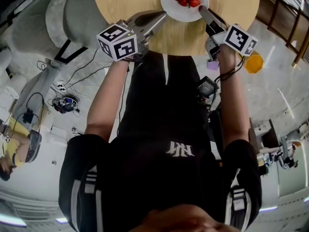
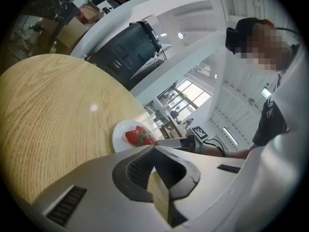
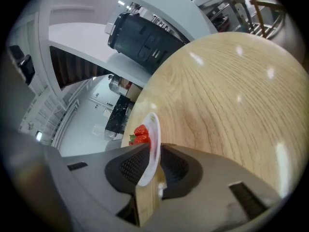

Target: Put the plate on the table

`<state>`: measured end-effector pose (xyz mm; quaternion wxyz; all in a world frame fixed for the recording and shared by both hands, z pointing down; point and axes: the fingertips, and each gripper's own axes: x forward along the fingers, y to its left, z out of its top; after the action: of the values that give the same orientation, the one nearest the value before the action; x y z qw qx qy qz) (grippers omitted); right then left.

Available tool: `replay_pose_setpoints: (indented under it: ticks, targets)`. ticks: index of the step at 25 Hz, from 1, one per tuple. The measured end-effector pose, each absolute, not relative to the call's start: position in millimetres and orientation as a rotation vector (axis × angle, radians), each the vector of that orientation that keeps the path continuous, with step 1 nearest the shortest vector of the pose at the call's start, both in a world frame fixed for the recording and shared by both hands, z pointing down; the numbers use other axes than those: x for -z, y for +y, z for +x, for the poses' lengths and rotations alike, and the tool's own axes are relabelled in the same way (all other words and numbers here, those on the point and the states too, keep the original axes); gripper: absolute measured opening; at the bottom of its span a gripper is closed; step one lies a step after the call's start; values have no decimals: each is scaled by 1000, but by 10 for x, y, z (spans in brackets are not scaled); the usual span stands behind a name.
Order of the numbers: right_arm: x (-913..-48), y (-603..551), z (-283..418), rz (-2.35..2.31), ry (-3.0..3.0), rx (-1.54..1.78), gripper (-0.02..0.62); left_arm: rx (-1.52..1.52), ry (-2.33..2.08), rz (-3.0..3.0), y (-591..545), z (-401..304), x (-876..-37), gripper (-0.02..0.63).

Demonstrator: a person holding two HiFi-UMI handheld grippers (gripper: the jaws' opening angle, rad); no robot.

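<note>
Your right gripper (image 3: 153, 153) has its fingers (image 3: 130, 166) apart, and the near rim of the white plate (image 3: 153, 129) stands between them. The rim lies close to one pad and a gap shows at the other, so there is no squeeze on it. The plate sits on the round wooden table (image 1: 125, 4), its body running ahead of those fingertips. In the plate there is a small heap of red strawberries (image 3: 140, 134) with green tops, about mid-plate, just beyond the right fingertips, nothing else in it. Your left gripper (image 1: 161, 16) has its fingers (image 2: 140, 168) together at the tips with nothing between them. It points at the plate's other side, and the rim is just ahead of the tips; touching or not, can't tell. The plate lies between your two sets of fingertips, strawberries further out from both
</note>
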<state>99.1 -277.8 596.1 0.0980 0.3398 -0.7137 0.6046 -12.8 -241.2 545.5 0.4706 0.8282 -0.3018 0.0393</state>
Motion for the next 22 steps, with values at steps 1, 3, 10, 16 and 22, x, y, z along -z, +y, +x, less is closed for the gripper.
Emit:
replay_pose_setpoints:
  ticks: [1,3,10,16,22]
  targets:
    - [-5958,-2774,977,1001,-2118,-1779,75,-98,-736,2029,-2402,-118,-5455,12]
    - [-5966,-2769,967,1002,-2118,-1758,75,-103,-729,2032,-2384,-96,-5458,12]
    - [-6025,-2746,959,997,-2111,-1634,75,-106,-720,2030,-2363,-62,-5482,12]
    - [-6039,-2727,929,992,-2123,-1538,80,-98,-712,2019,-2346,-66,-5494,12]
    - [-6036,-2735,919,998,-2131,-1422,91,-107,-705,2023,-2335,-43,-5505,12]
